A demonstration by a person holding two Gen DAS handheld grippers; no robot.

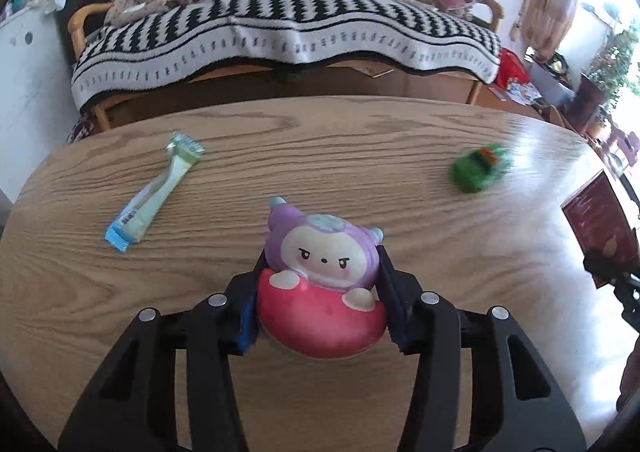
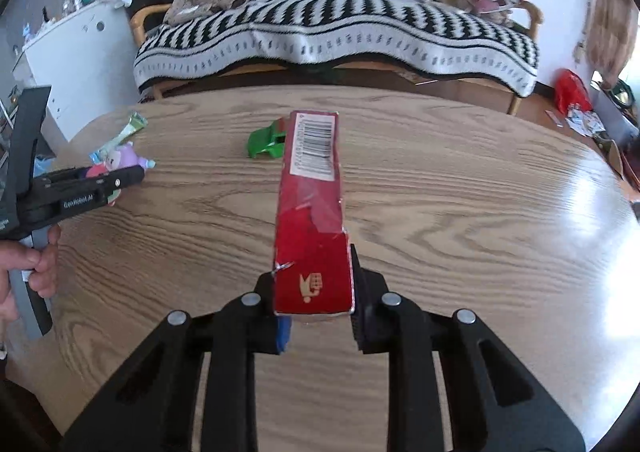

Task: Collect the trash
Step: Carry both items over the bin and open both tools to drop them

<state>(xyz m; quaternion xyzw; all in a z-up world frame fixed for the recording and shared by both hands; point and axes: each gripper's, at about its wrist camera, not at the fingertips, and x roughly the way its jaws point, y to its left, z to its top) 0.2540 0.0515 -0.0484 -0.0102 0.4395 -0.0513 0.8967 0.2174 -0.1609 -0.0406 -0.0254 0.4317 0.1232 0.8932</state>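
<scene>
A soft purple-and-pink toy [image 1: 320, 284] is being clamped by the left gripper [image 1: 320, 292], its two fingers pressed against the toy's sides so that the jaws are being held apart only by the toy's width, low over the wooden table [image 1: 360, 140]. On the left wrist view, a long pale green and blue wrapper [image 1: 154, 194] is being seen lying flat on the table, ahead and to the left of the toy and well apart from it. Further off to the right, a small green toy car [image 1: 478, 168] is being shown, blurred, resting on the wood. Over on the right wrist view, a long red box [image 2: 314, 212] is being gripped at its near end by the right gripper [image 2: 316, 292], the jaws closed in on the box's two sides; the box is being held pointing forward, its barcode label facing up at the far end. The green toy car [image 2: 264, 140] is being partly hidden behind the far end of that box. At the left edge of this view, the left gripper [image 2: 120, 176] is being seen from the side with the toy [image 2: 120, 162] in it and a hand [image 2: 28, 264] wrapped around its handle. Beyond the table, a bench draped with a black-and-white striped blanket [image 2: 336, 40] is being shown.
</scene>
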